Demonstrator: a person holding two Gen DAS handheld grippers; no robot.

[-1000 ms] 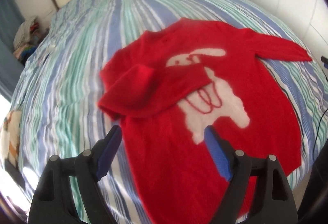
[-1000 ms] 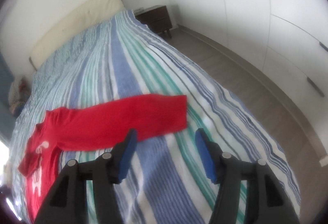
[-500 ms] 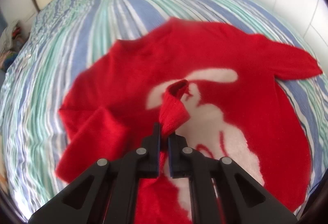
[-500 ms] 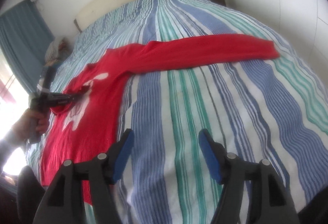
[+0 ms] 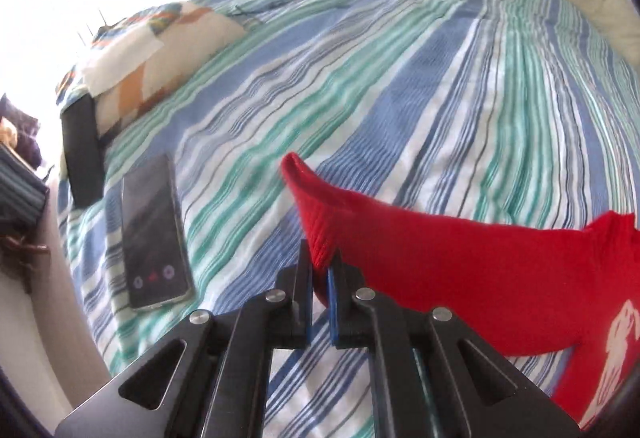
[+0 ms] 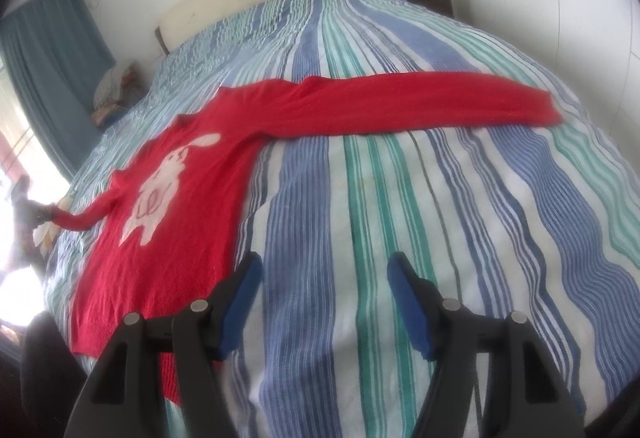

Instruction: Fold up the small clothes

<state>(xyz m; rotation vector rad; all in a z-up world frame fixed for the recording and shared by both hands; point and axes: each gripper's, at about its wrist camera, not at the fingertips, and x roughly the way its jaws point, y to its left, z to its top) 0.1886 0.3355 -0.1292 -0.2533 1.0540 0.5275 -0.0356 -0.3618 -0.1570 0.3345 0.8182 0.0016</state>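
The red sweater (image 6: 192,197) is laid flat on the striped bed (image 6: 400,197), toward its left edge. One sleeve cuff (image 5: 316,222) is pinched by the left gripper (image 5: 320,302) near the phone (image 5: 154,234) at that edge. The right gripper (image 6: 324,298) is held spread above bare bedding, nothing between its jaws. The other sleeve (image 6: 420,105) is stretched toward the right edge.

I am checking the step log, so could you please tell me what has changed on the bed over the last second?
The left gripper closed on the cuff of the folded-in sleeve and drew it off the chest of the red sweater, out sideways toward the phone. The right gripper swung round toward the sweater and is open and empty. The other sleeve stays stretched flat on the striped bedspread.
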